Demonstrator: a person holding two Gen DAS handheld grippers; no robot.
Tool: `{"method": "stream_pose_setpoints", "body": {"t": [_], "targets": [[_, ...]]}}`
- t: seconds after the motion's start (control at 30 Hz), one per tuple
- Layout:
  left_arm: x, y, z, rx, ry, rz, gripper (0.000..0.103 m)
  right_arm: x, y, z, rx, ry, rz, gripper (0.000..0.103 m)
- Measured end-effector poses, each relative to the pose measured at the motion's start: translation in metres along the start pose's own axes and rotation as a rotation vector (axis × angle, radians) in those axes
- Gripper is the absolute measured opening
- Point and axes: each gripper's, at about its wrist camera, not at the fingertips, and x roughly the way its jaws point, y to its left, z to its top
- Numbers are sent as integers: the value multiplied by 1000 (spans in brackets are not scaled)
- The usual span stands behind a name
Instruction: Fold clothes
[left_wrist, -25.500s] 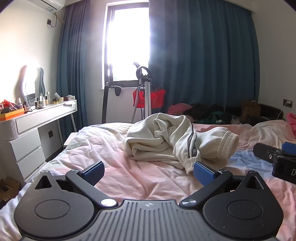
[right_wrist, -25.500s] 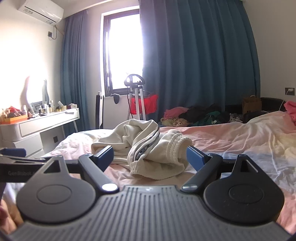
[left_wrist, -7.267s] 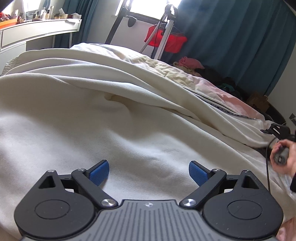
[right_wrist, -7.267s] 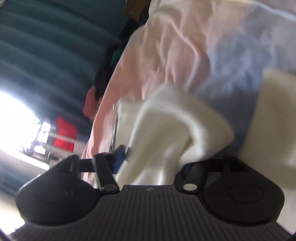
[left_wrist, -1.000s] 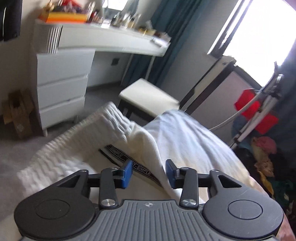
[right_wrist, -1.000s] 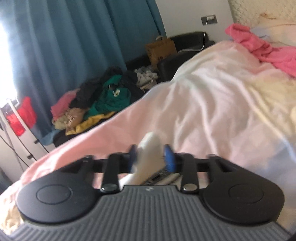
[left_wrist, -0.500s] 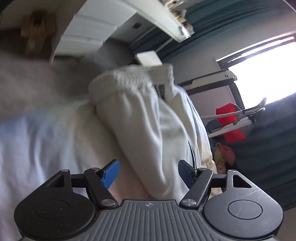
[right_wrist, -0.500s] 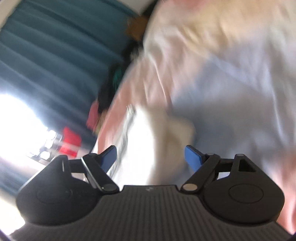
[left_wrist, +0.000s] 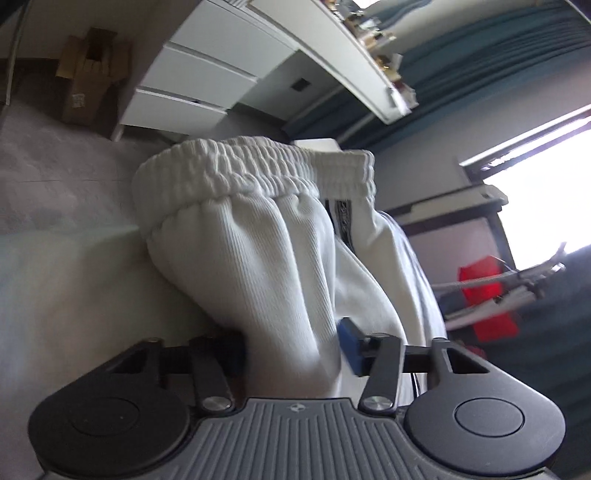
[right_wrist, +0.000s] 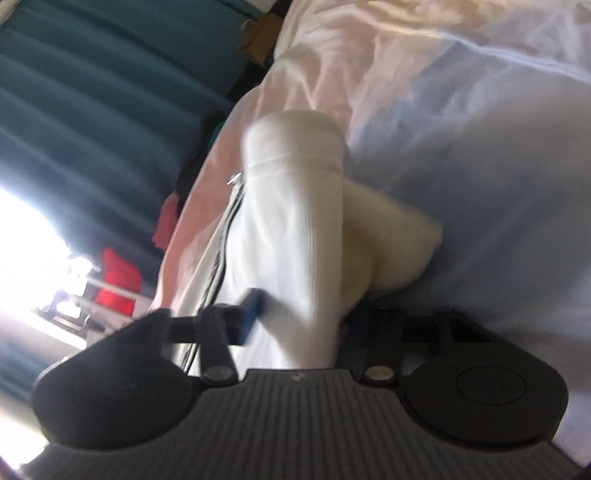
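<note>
On the bed, both tongs clamp the trousers

Cream-white ribbed sweatpants with a dark printed side stripe (left_wrist: 280, 258) lie across the pale pink-and-blue bedsheet (right_wrist: 480, 155), and the left tongs (left_wrist: 295, 350) have just closed on a thick fold below the elastic waistband, blue pad pressed in. Right tongs (right_wrist: 303, 314), blurred, have just closed on another bunched fold. Beyond: white drawer unit (left_wrist: 207, 74), teal curtains (right_wrist: 92, 92), red fabric on a stand (left_wrist: 487, 295).
</note>
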Motion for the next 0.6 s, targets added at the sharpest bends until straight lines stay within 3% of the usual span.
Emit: {"method": "stream_pose_setpoints", "body": {"t": [0.03,0.07,0.17,0.33,0.47,0.6], "targets": [[1,-4,6,-2,0,13,17,0,2,3,4,-2,11,20],[-2,-8,11,3,-7,15,13,1,4,7,8,-3,22,18],[-21,-24,25,33,-28,9,11,-5,11,14,-15,-4,61,15],[-86,-30,33,86,-1,-31,10,-46,16,25,-59,-4,92,14],[-147,-15,23,208,44,-38,10,-94,-4,35,-30,-13,56,13],[-193,23,5,310,123,-28,10,-148,-40,39,-62,-23,28,13]]}}
